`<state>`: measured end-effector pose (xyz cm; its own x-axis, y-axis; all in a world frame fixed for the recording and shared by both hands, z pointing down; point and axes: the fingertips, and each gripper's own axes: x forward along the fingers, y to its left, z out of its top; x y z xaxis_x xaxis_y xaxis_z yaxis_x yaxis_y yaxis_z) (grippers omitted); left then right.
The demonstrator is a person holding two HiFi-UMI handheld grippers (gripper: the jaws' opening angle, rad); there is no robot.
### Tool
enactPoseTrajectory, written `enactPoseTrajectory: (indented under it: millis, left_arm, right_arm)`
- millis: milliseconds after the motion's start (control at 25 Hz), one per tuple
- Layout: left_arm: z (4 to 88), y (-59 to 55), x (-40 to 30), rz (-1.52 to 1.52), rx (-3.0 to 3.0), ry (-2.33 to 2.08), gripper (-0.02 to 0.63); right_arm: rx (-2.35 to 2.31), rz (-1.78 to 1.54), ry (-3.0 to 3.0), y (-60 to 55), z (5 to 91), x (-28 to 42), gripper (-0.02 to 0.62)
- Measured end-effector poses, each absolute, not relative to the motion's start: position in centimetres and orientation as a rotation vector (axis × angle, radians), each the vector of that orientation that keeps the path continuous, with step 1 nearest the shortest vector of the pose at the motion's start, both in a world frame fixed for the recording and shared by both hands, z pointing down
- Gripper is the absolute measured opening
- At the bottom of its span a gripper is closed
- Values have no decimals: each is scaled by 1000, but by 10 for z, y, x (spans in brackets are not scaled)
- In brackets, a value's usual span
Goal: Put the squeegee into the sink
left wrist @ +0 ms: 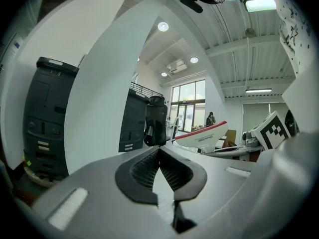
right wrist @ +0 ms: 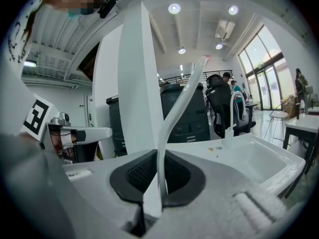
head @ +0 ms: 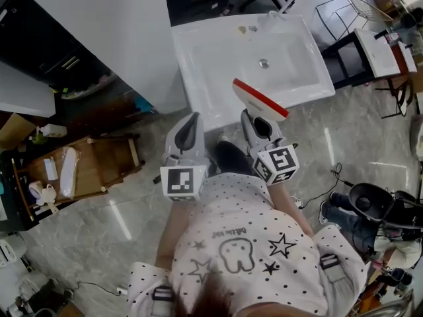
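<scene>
Two grippers are up in front of the white sink (head: 192,51), and only one of them is working. The right gripper (head: 262,125) has its jaws clenched on the thin white handle of the squeegee (head: 260,100), and the left gripper (head: 190,125) sits alongside with its jaws pressed together on nothing at all. So the squeegee is in the air, not in the basin yet: from the head view its red-edged blade hangs across the sink's near rim, one end over the basin, the rest out over the floor (head: 357,144). The step in hand, as I read it, is the carry-in. To do it well, push the right gripper forward until the whole blade sits inside the rim line, aim for the flat middle around the drain (head: 264,63), and stop short of the faucet (head: 289,0) at the far edge. The blade is wide, so laying it along the basin's long side should stop either end catching a wall. Go low before letting go; a drop from up here could bounce it or tip it back over the edge. The pinch is on a slim plate, so hold firm until touchdown. The left gripper need only stay clear.
</scene>
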<state>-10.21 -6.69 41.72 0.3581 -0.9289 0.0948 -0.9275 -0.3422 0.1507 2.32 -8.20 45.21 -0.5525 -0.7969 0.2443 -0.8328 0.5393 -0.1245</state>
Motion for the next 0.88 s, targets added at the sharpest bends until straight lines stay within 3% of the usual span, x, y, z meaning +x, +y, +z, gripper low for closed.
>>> enactPoseTrajectory:
  millis: [880]
  left_arm:
    - [416, -136, -51, 59, 2392, -1749, 0]
  right_arm:
    - [1196, 505, -2719, -154, 464, 50, 20]
